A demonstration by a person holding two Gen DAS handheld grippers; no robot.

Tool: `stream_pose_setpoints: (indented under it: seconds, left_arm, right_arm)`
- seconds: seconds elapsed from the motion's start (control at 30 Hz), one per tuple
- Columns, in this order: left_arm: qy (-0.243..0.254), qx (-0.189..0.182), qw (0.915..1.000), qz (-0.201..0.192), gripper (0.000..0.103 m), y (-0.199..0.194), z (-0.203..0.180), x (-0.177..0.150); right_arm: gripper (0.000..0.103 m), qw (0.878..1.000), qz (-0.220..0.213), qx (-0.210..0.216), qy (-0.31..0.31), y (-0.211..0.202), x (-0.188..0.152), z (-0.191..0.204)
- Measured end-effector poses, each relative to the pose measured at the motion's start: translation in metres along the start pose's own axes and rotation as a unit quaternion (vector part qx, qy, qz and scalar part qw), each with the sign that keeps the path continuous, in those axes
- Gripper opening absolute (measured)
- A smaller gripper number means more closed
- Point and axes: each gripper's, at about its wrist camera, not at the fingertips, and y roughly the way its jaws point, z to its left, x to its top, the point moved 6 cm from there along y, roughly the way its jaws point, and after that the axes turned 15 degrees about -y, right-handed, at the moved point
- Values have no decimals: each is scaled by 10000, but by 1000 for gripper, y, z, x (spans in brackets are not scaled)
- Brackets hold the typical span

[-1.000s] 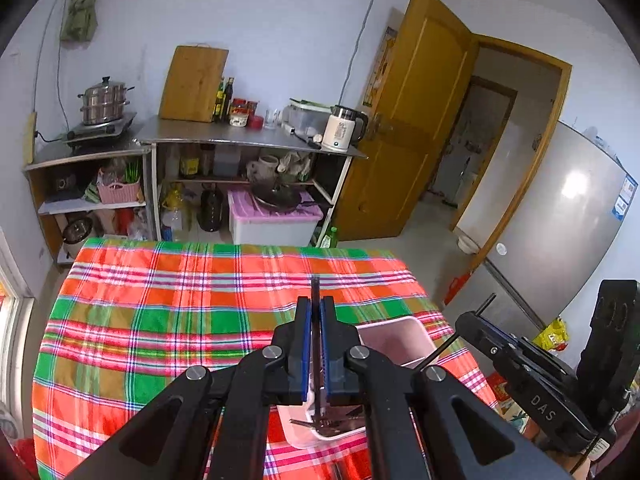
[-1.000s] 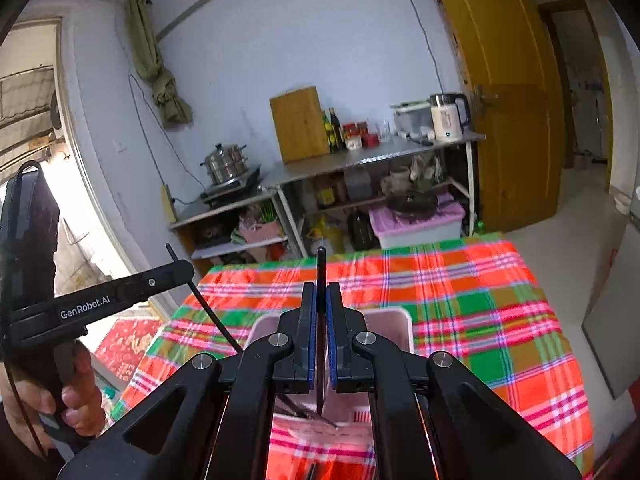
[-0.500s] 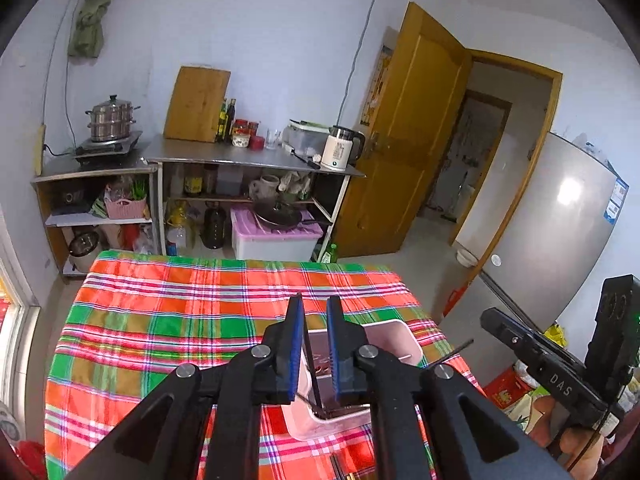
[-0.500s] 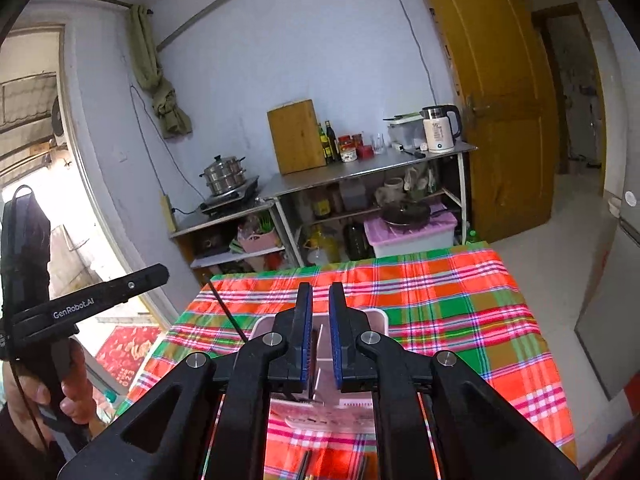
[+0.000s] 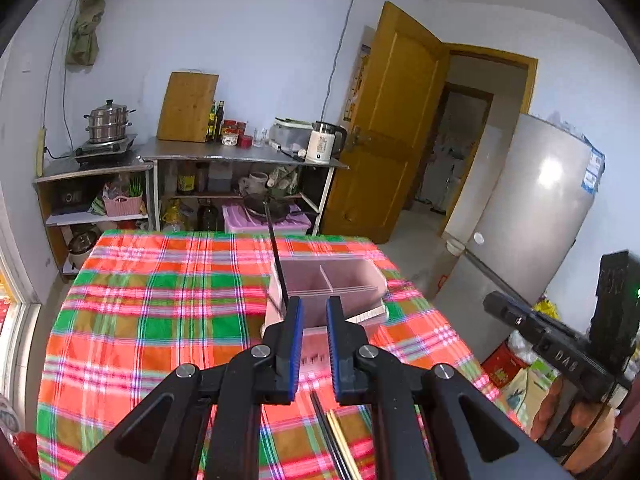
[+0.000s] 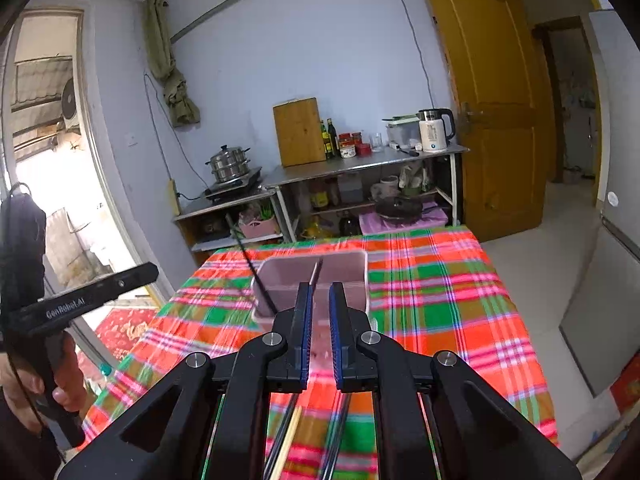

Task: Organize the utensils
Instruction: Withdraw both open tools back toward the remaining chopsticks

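A pink divided box (image 5: 352, 276) stands on the plaid tablecloth ahead of both grippers. One black chopstick (image 5: 276, 252) stands in it and leans up to the left. In the right wrist view the box (image 6: 352, 276) holds that leaning chopstick (image 6: 250, 260) and a second dark one (image 6: 316, 272). My left gripper (image 5: 314, 304) is open, short of the box, nothing between its blue pads. My right gripper (image 6: 320, 292) is open too and holds nothing. Black and wooden chopsticks (image 5: 334, 436) lie on the cloth under the grippers, also chopsticks (image 6: 288, 428). Each gripper shows in the other's view: right gripper (image 5: 496, 304), left gripper (image 6: 148, 270).
Behind the table stands a metal shelf (image 5: 240, 156) with a kettle (image 5: 322, 144), a cutting board and a steamer pot. A yellow door (image 5: 392, 128) and a grey fridge (image 5: 536, 208) are to the right. The table's right edge drops to the floor.
Both grippers were shut on upright black chopsticks over the box. Their jaws have since parted, the chopsticks stay in the box, and both grippers have drawn back from it.
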Motion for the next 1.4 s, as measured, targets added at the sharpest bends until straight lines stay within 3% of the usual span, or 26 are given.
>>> stream_pose_setpoints:
  seconds: [0.2,0.57,1.2,1.3,1.4]
  left_arm:
    - [-60,24,9996,259,11,-3,11,-51]
    - [-13,150,9979,637,11,-4,29,-122]
    - [-123,252,9964,797,11,16,42,-149]
    - [-203,277,9952,921,22,27,46,-155]
    - [-275,286,9937,1047,23,39,49,-161]
  right_arm:
    - [17,9997,195,69,155,-16,-39,5]
    - [17,9974,693,92,148,-19,-97,16]
    - [17,9937,1111,158,57,3,-136,30]
    - [17,9921,1242,189,57,13,-143,32]
    - [17,9895,1423,229,96,28,-152,33]
